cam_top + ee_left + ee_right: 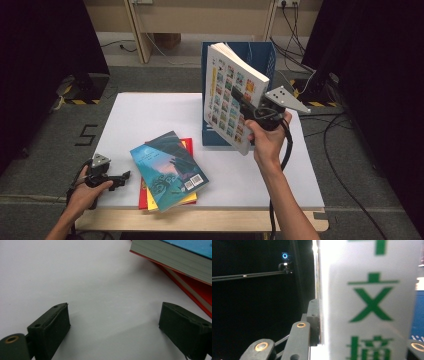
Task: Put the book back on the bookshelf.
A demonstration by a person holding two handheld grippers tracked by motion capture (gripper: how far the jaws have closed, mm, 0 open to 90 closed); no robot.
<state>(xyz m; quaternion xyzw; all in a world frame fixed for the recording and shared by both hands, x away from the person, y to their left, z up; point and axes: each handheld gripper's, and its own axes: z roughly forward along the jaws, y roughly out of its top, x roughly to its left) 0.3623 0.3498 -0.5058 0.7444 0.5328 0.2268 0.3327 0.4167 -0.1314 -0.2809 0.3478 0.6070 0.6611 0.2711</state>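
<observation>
My right gripper (243, 101) is shut on a thick white book (227, 95) with small coloured pictures on its cover, held upright and tilted above the table in front of a blue file box (262, 55). In the right gripper view the white book (372, 302) with green characters stands close up, one black pad (314, 320) flat against its edge. My left gripper (121, 178) rests low at the table's front left, open, with bare white table between its pads (53, 325). A stack of books (170, 170) lies right of it: a blue-covered one on top, yellow and red ones beneath.
The white table (150, 115) has free surface at its left and back left. The blue file box stands upright at the back centre. Cables (345, 150) run over the grey floor at the right. The stack's page edges (172, 257) show at the left gripper view's upper right.
</observation>
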